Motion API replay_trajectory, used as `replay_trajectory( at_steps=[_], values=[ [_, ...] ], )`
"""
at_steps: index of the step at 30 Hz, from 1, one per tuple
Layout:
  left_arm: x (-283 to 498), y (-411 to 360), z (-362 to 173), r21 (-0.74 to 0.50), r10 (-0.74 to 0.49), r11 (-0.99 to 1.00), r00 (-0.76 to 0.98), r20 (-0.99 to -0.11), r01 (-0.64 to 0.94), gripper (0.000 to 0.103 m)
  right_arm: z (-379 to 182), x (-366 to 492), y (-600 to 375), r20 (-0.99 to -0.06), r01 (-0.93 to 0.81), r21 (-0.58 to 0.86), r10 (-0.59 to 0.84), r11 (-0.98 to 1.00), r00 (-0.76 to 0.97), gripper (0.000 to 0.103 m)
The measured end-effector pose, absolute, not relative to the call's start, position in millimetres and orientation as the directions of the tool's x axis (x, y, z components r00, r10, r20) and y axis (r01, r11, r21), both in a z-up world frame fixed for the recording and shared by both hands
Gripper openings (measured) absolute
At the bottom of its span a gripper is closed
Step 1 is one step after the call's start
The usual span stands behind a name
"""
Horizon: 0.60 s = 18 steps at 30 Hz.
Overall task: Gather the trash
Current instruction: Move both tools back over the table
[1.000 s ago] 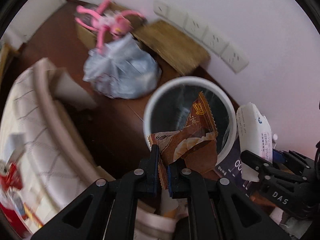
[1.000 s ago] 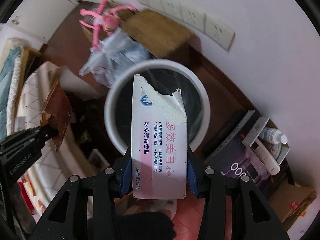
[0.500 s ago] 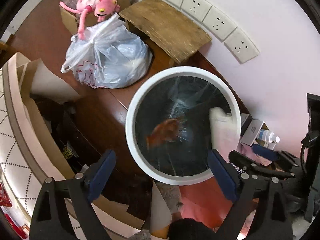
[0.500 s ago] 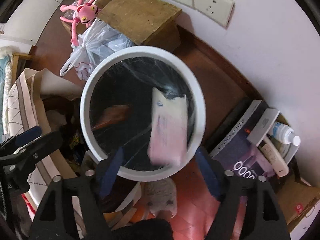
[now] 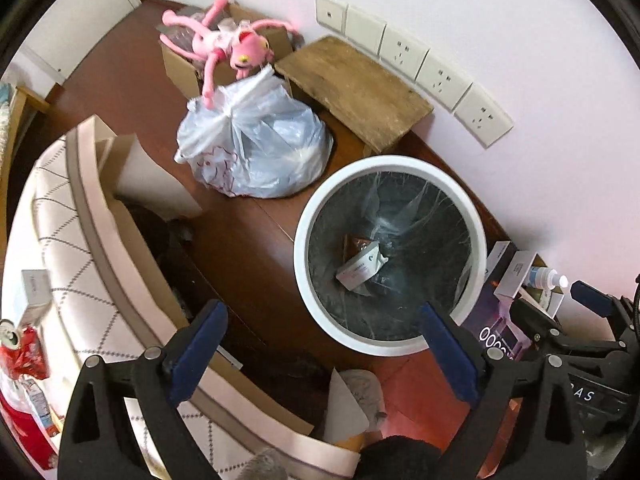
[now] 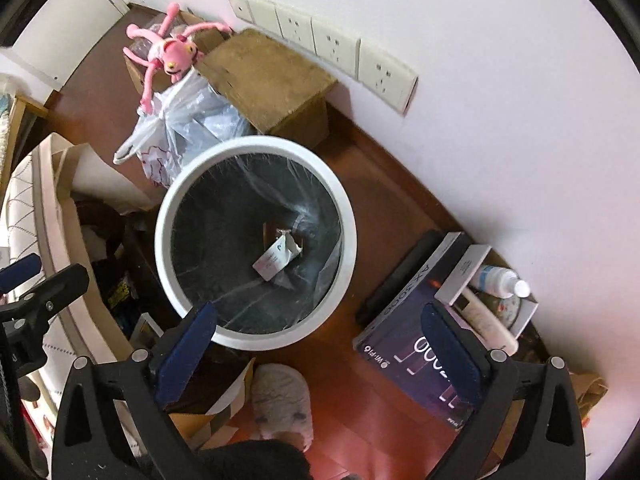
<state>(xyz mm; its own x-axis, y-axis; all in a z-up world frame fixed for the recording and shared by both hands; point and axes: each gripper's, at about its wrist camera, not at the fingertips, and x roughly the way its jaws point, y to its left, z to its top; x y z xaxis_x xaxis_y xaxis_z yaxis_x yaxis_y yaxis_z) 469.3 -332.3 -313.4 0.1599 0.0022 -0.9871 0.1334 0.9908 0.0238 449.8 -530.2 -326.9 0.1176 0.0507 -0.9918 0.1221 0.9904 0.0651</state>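
Both your left gripper (image 5: pixel 322 330) and right gripper (image 6: pixel 320 334) gape wide, empty; 2 scraps lie in the bin (image 6: pixel 168 216). Next, find more trash.

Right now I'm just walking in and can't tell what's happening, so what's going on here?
A person holds two grippers above a white bin on the floor. The left gripper and right gripper are both open and empty. A white carton and a brown wrapper lie at the bottom of the lined bin.
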Motion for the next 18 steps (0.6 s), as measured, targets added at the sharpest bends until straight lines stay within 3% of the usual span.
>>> replay_trajectory(
  at_steps=[18],
  values=[
    [399, -321, -194, -0.033, -0.067, 0.995, 0.362, -0.930, 0.097, 0.099, -181, 382, -515, -0.940, 0.102, 0.136, 0.095, 0.985, 0.328, 0.103]
  ],
)
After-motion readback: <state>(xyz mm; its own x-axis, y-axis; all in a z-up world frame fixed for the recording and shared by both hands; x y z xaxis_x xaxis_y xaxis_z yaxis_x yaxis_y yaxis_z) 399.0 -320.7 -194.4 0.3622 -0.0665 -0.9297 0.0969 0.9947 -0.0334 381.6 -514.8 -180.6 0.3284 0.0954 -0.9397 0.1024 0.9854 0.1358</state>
